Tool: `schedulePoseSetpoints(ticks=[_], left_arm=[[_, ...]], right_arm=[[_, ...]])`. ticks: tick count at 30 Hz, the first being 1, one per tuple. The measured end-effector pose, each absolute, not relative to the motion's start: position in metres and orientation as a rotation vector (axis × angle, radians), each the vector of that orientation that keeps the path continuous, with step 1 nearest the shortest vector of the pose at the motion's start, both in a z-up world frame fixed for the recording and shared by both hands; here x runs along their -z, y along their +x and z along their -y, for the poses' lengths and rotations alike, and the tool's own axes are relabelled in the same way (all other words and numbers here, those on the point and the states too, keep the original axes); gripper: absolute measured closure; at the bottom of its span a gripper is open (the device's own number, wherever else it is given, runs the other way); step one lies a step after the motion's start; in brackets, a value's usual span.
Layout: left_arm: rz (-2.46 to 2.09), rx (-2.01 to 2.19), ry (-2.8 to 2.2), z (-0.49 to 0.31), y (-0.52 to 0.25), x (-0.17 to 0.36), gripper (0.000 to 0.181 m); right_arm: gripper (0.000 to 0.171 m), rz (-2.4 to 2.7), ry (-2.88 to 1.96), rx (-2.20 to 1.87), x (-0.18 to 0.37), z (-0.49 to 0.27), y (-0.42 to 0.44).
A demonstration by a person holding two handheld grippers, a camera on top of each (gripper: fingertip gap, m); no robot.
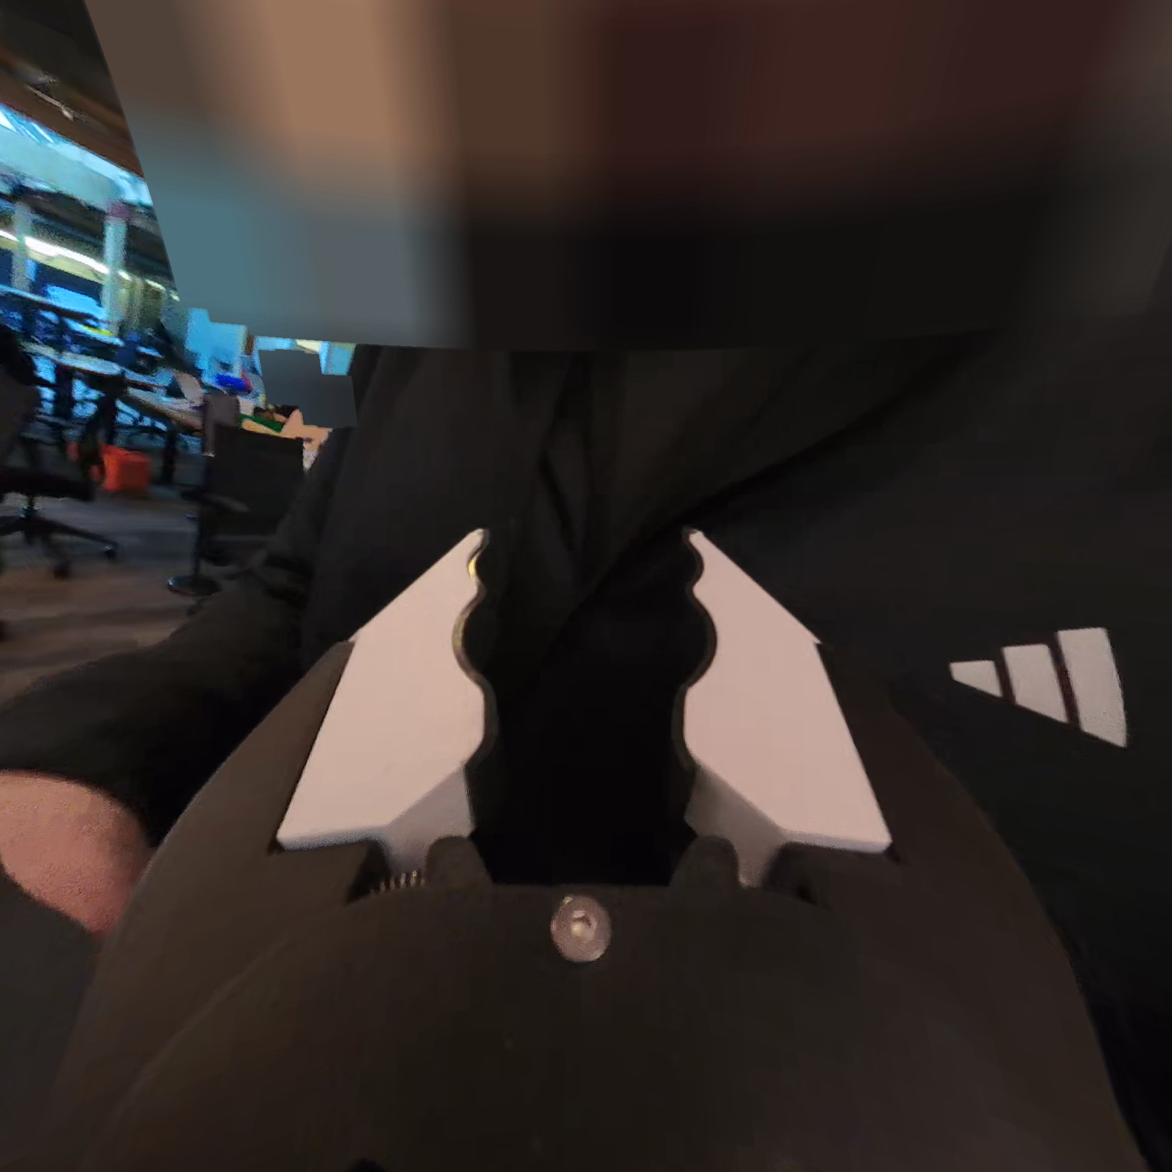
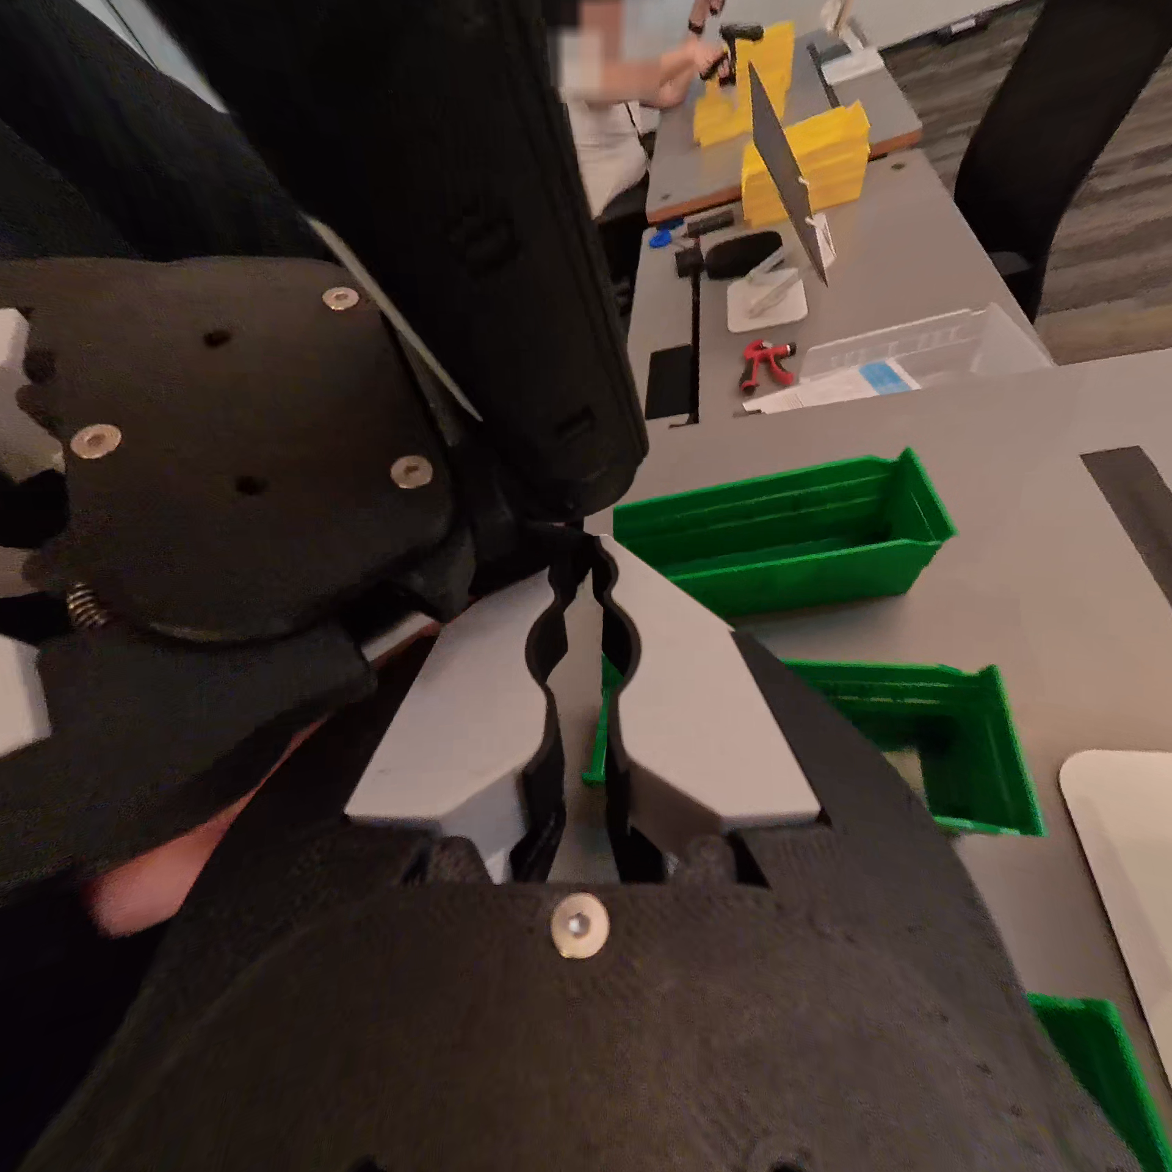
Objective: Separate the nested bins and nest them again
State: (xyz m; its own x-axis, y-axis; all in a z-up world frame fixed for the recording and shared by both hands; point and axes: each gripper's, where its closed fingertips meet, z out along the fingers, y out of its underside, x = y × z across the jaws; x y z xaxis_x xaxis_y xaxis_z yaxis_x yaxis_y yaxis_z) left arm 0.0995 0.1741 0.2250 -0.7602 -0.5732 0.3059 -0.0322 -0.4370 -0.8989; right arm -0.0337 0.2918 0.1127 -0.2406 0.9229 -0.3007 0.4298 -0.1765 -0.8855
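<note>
Just past the right gripper jaws, three green bins are sitting apart on the bench, so separating looks done and nesting's left. Right jaws nearly closed, empty; left gripper is gaping open at dark clothing.

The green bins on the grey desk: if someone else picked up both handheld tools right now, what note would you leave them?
Left tool: open, empty, pointed at the person's dark clothing, away from the desk.
Right tool: nearly shut, holding nothing, above the desk's near edge.
Bins: three green ones lie apart on the grey desk: the far bin, the middle bin partly behind the right tool, and the near bin, of which only a corner shows.
Done: separation looks finished.
Left: nest them again; bring the left tool back toward the desk first.
</note>
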Motion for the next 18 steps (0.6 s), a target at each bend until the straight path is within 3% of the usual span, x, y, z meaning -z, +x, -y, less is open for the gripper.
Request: schedulePoseSetpoints(ticks=[3, 7, 10, 14, 18], left_arm=[[-1.391, 2.191, -0.910, -0.184, 0.111, -0.220, 0.127], [-1.359, 2.195, -0.877, -0.182, 0.114, -0.224, 0.160], [-1.380, 2.181, -0.843, -0.180, 0.115, -0.219, 0.175], [-1.393, 2.021, -0.817, -0.181, 0.121, -0.219, 0.181], [-1.210, 1.999, -0.647, -0.202, 0.085, -0.264, 0.181]], right_arm=[[0.170, 1.605, -1.559, -1.474, -0.110, -0.295, -0.031], [0.170, 1.668, -1.544, -1.518, -0.108, -0.289, -0.027], [0.171, 1.699, -1.536, -1.528, -0.104, -0.288, -0.023], [0.171, 1.678, -1.496, -1.595, -0.113, -0.289, -0.023], [0.163, 1.531, -1.448, -1.908, -0.130, -0.299, -0.011]])
